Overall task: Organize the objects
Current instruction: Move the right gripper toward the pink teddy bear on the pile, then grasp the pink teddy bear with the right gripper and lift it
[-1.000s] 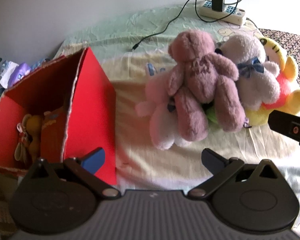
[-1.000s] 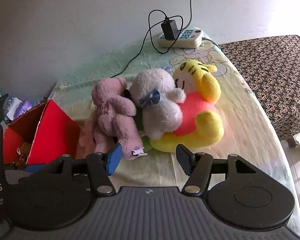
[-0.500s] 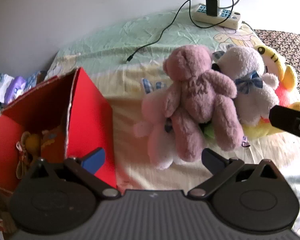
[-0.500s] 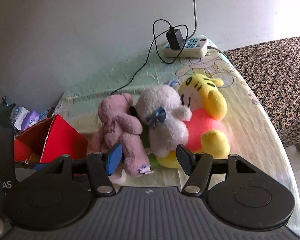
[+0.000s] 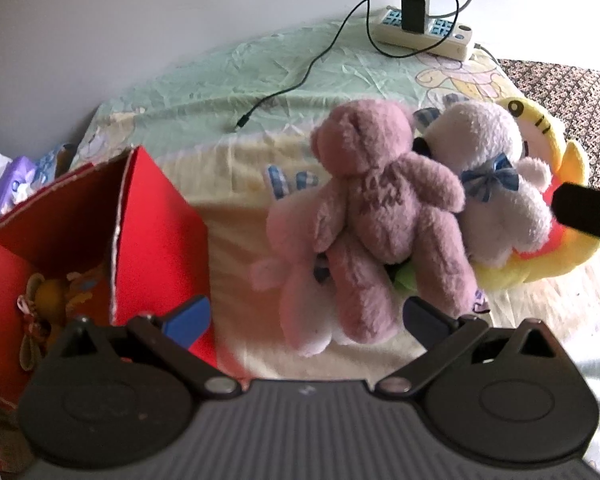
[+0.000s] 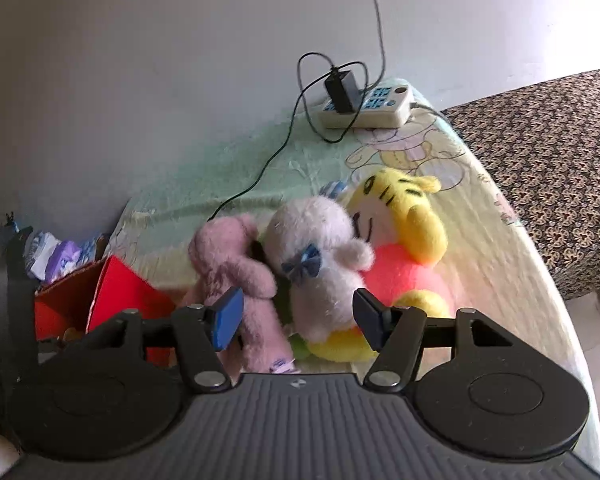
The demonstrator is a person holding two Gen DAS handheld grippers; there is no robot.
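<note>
The mauve plush teddy bear (image 5: 384,216), soft and light, looks best pinched at its torso; both tongs (image 5: 306,314) (image 6: 298,318) gape empty.

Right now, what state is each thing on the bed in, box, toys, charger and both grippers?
Red box: open, toys inside.
Pink bear: lying on top of the pile.
White bear: leaning on the yellow tiger.
Yellow tiger: lying at the bottom of the pile.
Charger: plugged into the power strip, cable end loose.
Left gripper: open, empty.
Right gripper: open, empty.
</note>
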